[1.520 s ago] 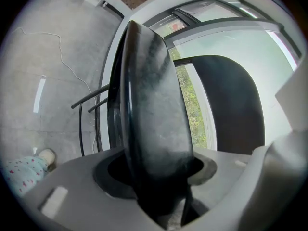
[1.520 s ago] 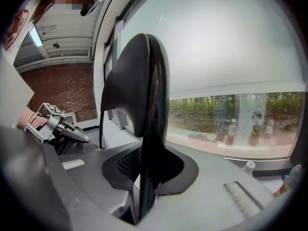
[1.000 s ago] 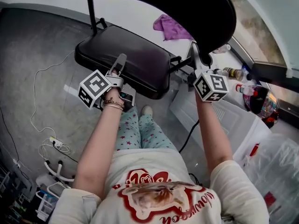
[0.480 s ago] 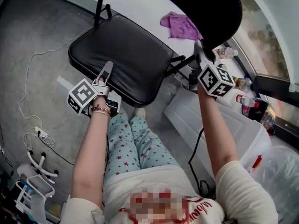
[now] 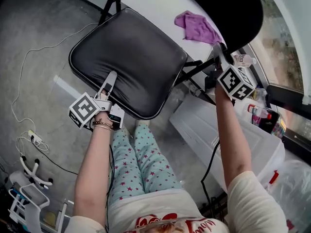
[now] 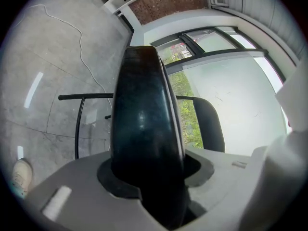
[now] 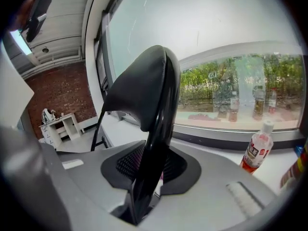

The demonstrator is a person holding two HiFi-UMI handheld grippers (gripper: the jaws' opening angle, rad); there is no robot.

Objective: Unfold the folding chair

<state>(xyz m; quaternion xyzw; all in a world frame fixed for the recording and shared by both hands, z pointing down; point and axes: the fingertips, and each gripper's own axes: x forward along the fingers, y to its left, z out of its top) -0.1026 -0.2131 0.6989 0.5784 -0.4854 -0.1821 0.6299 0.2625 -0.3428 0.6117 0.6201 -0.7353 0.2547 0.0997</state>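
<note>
The black folding chair stands before me with its padded seat (image 5: 129,57) spread nearly flat and its curved backrest (image 5: 228,11) at the upper right. My left gripper (image 5: 111,77) is shut on the seat's front edge, which fills the space between its jaws in the left gripper view as a dark rounded seat edge (image 6: 144,129). My right gripper (image 5: 218,50) is shut on the lower side edge of the backrest. In the right gripper view that backrest edge (image 7: 156,105) rises thin and black from between the pads.
A purple cloth (image 5: 197,27) lies on the white ledge behind the chair. Bottles (image 5: 243,59) stand by the window, one with a red label (image 7: 255,148). A white bin (image 5: 228,130) sits at right. Cables (image 5: 29,57) run over the grey floor at left.
The seat has swung down and lies flatter and broader in view. My left gripper went down and to the left with its edge. The right gripper shifted right, still on the backrest.
</note>
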